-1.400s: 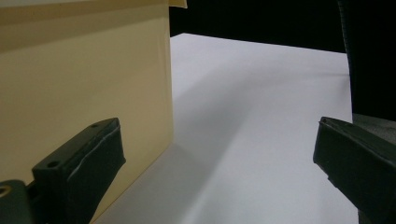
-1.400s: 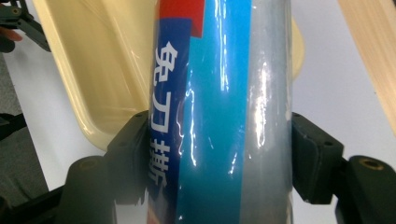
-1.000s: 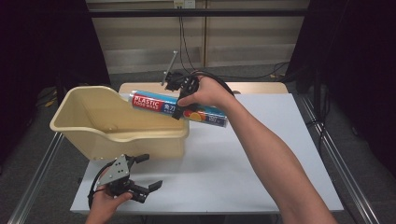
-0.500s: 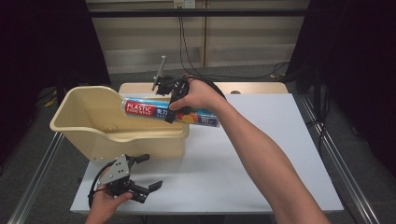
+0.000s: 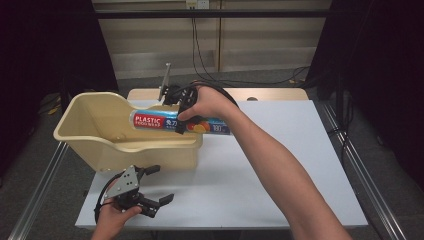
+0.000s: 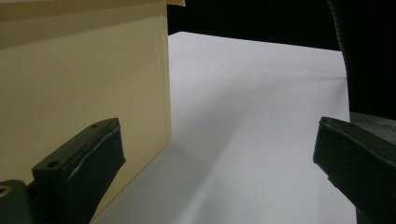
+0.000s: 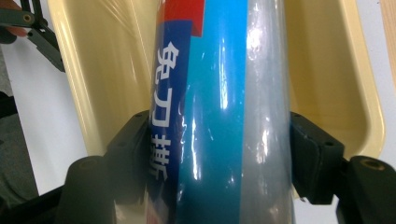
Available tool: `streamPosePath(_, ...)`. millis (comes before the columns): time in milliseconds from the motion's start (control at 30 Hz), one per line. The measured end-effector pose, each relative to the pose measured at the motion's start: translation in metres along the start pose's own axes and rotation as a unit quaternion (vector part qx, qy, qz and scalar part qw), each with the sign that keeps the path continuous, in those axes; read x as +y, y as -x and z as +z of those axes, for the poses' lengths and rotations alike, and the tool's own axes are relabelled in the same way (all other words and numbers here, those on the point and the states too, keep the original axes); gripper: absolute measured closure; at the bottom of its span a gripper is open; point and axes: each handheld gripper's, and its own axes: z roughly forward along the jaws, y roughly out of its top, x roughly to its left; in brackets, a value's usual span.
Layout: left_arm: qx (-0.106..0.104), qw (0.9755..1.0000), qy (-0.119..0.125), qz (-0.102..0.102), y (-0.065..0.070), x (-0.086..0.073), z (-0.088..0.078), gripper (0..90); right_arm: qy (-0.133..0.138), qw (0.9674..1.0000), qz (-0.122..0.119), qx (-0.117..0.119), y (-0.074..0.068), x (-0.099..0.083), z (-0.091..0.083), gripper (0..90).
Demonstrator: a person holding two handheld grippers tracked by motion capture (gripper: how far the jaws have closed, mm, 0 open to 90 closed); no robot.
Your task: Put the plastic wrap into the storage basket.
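A blue roll of plastic wrap [image 5: 165,121] lies level across the right rim of a cream plastic tub [image 5: 87,141], its left end over the tub's inside. My right gripper [image 5: 181,119] is shut on the roll near its middle. In the right gripper view both black pads [image 7: 133,144] press the roll [image 7: 219,107] from either side, with the tub [image 7: 336,70] below. My left gripper [image 5: 159,185] rests low on the white table [image 5: 280,165] in front of the tub, open. In the left gripper view its fingers [image 6: 88,163] stand wide apart with nothing between them, beside the tub wall [image 6: 84,74].
The tub stands at the table's left and looks empty inside. Cables [image 5: 210,65] trail from the back of the table to the floor. A wooden strip [image 5: 270,94] runs along the far edge. Metal rails [image 5: 370,185] flank the table.
My right gripper has carried the roll leftward and slightly down, so more of it now hangs over the tub. The left gripper has stayed where it was.
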Motion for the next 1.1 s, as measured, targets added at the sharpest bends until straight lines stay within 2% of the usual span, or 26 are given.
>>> streamPosePath(100, -0.001, 1.0, 0.001, 0.0, 0.0, 0.0, 0.0, 1.6, -0.007, 1.0, -0.001, 0.001, 0.0, 0.002, 0.0, 31.8)
streamPosePath(200, -0.01, 0.9999, -0.001, 0.003, -0.002, 0.0, -0.001, 1.6, -0.014, 0.9999, -0.002, 0.002, 0.0, 0.003, 0.0, 31.6)
streamPosePath(400, -0.013, 0.9999, 0.003, 0.002, -0.002, -0.001, 0.0, 1.6, -0.012, 0.9999, 0.001, 0.003, 0.003, 0.004, -0.002, 31.1)
streamPosePath(433, -0.014, 0.9999, 0.003, -0.003, -0.001, -0.001, 0.0, 1.6, -0.011, 0.9999, 0.003, 0.004, 0.004, 0.004, -0.002, 30.6)
streamPosePath(500, -0.014, 0.9999, 0.003, -0.003, -0.001, -0.001, 0.0, 1.6, 0.005, 0.9998, 0.013, 0.013, 0.006, 0.004, -0.007, 31.9)
streamPosePath(567, -0.012, 0.9999, -0.001, 0.0, -0.001, -0.001, 0.0, 1.6, 0.039, 0.9988, 0.024, 0.016, 0.006, 0.006, -0.021, 37.3)
streamPosePath(600, -0.01, 0.9999, -0.002, 0.001, -0.001, -0.001, 0.0, 1.7, 0.046, 0.9986, 0.023, 0.014, 0.005, 0.008, -0.028, 37.1)
streamPosePath(667, -0.008, 1.0, 0.004, -0.002, 0.0, -0.001, 0.001, 1.6, 0.058, 0.998, 0.016, 0.019, 0.002, 0.011, -0.04, 33.2)
streamPosePath(733, -0.007, 1.0, 0.003, -0.001, 0.001, -0.001, 0.001, 1.6, 0.059, 0.9979, 0.02, 0.017, 0.002, 0.009, -0.047, 30.4)
streamPosePath(800, -0.019, 0.9998, -0.002, 0.001, 0.0, 0.0, 0.0, 1.6, 0.05, 0.9986, 0.013, 0.014, 0.003, 0.005, -0.048, 27.6)
streamPosePath(867, -0.002, 1.0, 0.005, 0.001, 0.002, -0.001, 0.001, 1.6, 0.047, 0.9986, 0.015, 0.02, 0.004, 0.0, -0.05, 24.3)
streamPosePath(967, -0.009, 1.0, 0.002, 0.0, 0.002, 0.0, 0.002, 1.6, 0.047, 0.9986, 0.02, 0.016, 0.005, -0.006, -0.052, 22.6)
streamPosePath(1100, -0.007, 1.0, 0.002, -0.002, 0.002, -0.001, 0.003, 1.6, 0.047, 0.9985, 0.024, 0.015, 0.007, -0.015, -0.058, 20.3)
